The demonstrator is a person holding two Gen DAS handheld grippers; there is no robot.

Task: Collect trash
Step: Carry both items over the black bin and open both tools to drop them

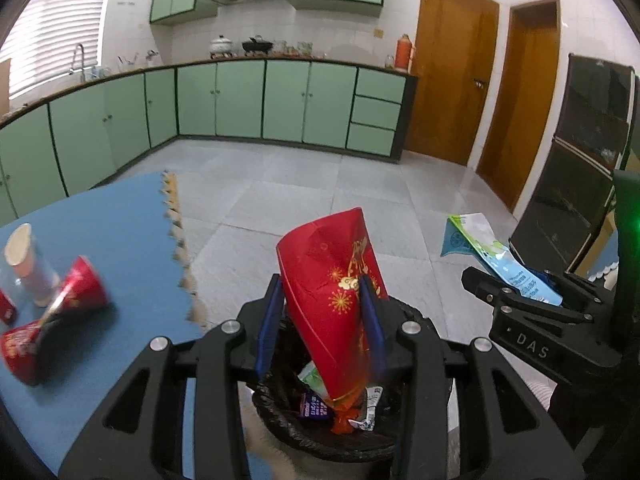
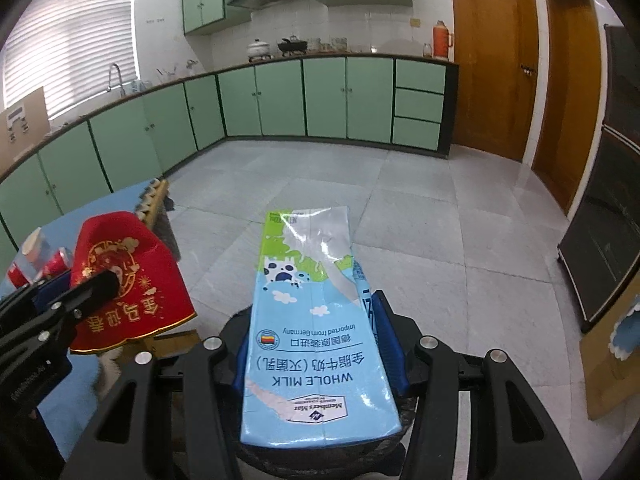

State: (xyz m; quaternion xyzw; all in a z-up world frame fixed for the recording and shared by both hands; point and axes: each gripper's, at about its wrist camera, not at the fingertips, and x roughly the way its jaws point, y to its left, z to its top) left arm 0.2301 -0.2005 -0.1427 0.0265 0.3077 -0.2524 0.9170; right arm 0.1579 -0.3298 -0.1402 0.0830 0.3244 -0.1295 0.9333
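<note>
While it stands tilted over the black-lined trash bin [image 1: 320, 436], the red paper envelope [image 1: 332, 300] shows gold firework and cloud prints and gold Chinese lettering; it is bent into a rough cone, its lower end hanging just above the wrappers already lying in the bin. The left tongs [image 1: 320, 320] are clenched on it, their blue pads [image 1: 370, 312] pressing both sides of the red paper.

Just beside it, to the right, the flattened milk carton [image 2: 316, 320] is light blue with green hills, a spotted cow and white clouds, printed "WHOLE MILK" and "Imported from Germany", the print upside down in the right wrist view. Its top panel is silvery and creased. The right tongs [image 2: 316, 344] grip the carton by its long edges, blue pads [image 2: 390, 344] against either side, with the dark bin rim showing below its near end.

Both tongs point forward and downward, side by side and near each other, the left one over the bin's mouth.

To the left, on the blue table [image 1: 120, 220], lie crushed red paper cups [image 1: 82, 288] and a pale cup [image 1: 26, 264] on its side, blurred. Beyond are the grey tiled floor [image 1: 300, 192], green kitchen cabinets [image 1: 240, 100] and brown wooden doors [image 1: 452, 80].
</note>
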